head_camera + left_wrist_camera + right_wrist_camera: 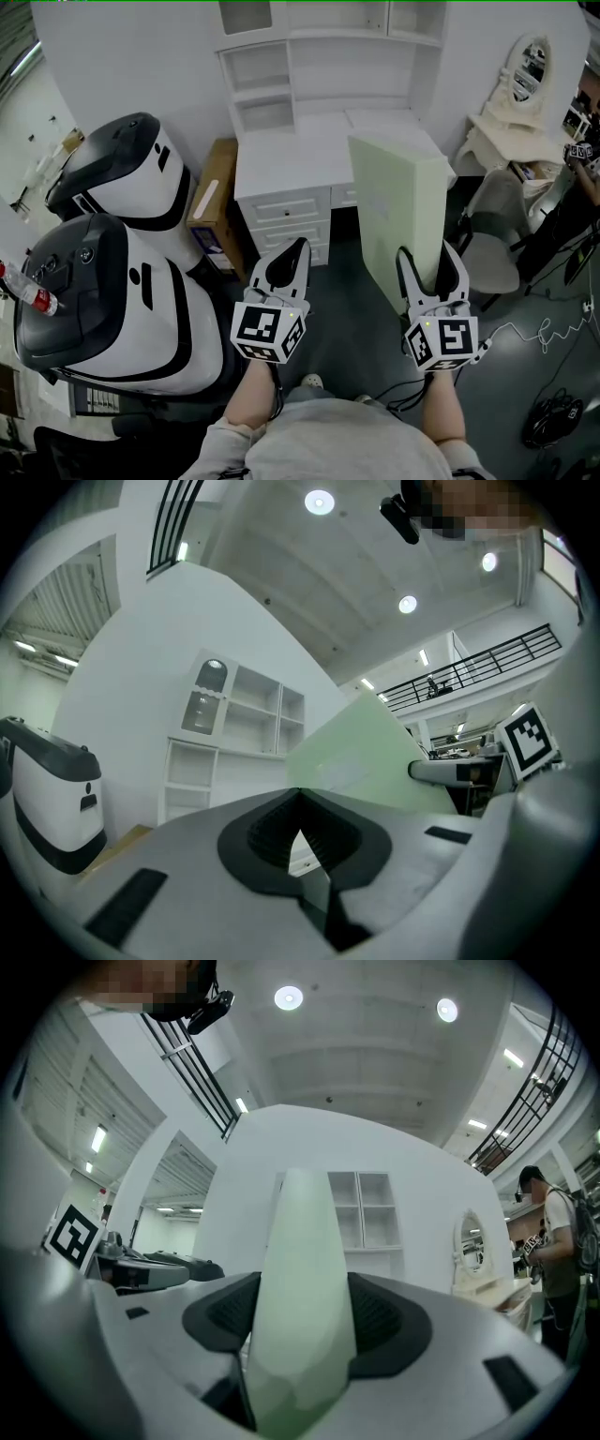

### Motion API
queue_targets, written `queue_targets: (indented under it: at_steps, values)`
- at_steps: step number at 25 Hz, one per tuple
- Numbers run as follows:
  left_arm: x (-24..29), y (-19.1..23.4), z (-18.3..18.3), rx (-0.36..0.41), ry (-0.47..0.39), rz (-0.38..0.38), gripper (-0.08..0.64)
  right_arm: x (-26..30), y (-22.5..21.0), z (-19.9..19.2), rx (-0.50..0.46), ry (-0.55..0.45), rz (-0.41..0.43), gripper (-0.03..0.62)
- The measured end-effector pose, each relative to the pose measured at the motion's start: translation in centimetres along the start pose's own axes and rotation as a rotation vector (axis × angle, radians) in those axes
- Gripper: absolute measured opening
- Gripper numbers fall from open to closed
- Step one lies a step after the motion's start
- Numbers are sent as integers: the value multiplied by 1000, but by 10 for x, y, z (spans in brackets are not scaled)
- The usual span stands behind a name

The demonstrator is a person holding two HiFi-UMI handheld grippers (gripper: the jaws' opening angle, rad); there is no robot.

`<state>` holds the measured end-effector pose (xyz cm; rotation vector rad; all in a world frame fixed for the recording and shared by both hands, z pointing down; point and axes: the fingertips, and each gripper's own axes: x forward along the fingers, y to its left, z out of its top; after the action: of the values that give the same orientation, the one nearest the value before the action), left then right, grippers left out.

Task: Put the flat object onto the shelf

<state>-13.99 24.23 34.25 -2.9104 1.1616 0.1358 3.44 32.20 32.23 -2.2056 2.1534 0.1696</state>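
Between the jaws of the right tool [427,262], clamped upright on edge: pale green flat panel [394,197], near the white shelf unit [319,66]. Left tool [292,251] jaws together, empty. Panel looks light, stiff, likely foam; held low on the edge, so it may wobble.

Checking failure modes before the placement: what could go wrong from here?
1. The right tool alone grips the panel, at its near end. The tall board may pivot or slip. The left tool is shut and empty, giving no support.
2. The shelf openings look narrow against the panel, so it may catch on the frame or the desk top.
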Motion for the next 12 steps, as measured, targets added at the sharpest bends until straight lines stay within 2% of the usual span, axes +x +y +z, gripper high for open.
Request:
queue_targets:
  at_steps: [12]
  values:
    - [18,52,3,11,-28,-64,15,40,31,-2,0,-24,-29,288]
